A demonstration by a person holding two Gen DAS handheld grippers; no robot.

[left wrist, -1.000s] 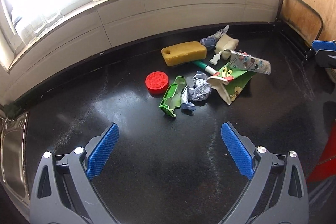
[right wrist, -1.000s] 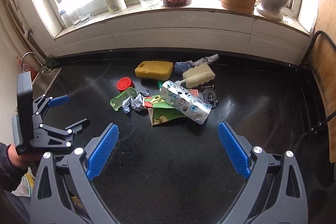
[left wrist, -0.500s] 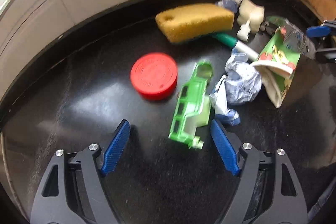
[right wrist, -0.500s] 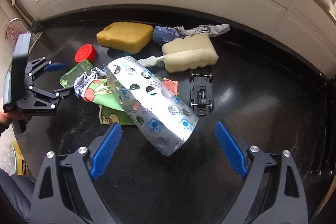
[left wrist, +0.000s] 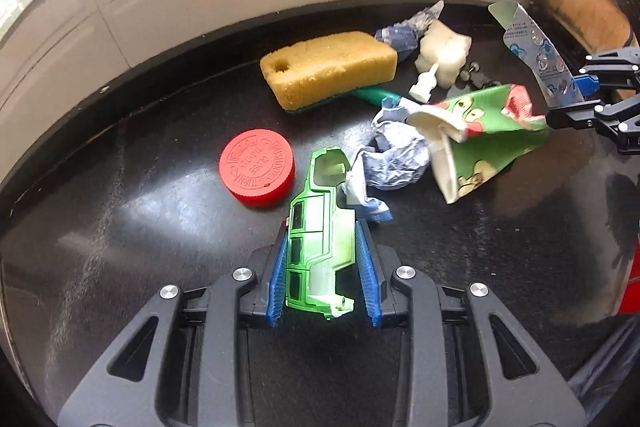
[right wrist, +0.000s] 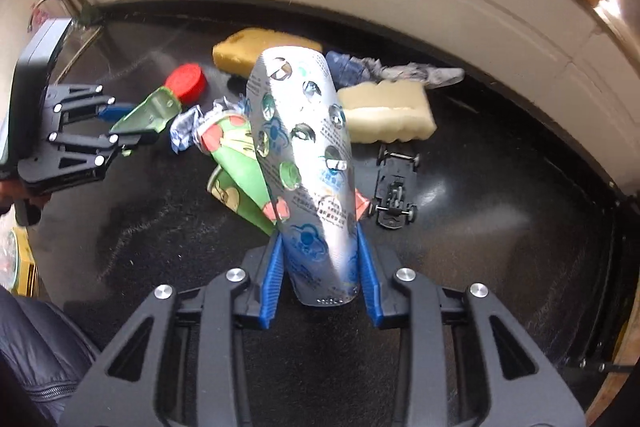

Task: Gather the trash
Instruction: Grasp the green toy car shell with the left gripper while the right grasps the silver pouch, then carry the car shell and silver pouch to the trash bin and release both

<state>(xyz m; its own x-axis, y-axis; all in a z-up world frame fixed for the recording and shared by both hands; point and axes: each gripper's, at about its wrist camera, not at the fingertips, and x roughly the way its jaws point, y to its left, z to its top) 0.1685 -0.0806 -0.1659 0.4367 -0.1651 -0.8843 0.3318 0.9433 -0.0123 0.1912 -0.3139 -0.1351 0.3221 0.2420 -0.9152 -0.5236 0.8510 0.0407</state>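
On the black countertop lies a pile of trash. My left gripper is closing on a green toy car shell, and its blue pads touch the shell's two sides. The right wrist view shows that gripper at the left with the shell. My right gripper is closing on the lower end of a silver blister pack, which stands up between the pads. In the left wrist view the right gripper and the pack are at the far right.
Around the shell lie a red cap, crumpled paper, a green printed carton, a yellow sponge and a white sponge brush. A black toy car chassis sits right of the pack. A white tiled wall backs the counter.
Both grippers came down and forward to the pile. Their jaws went from wide apart to narrow, the left around the green shell, the right around the blister pack.
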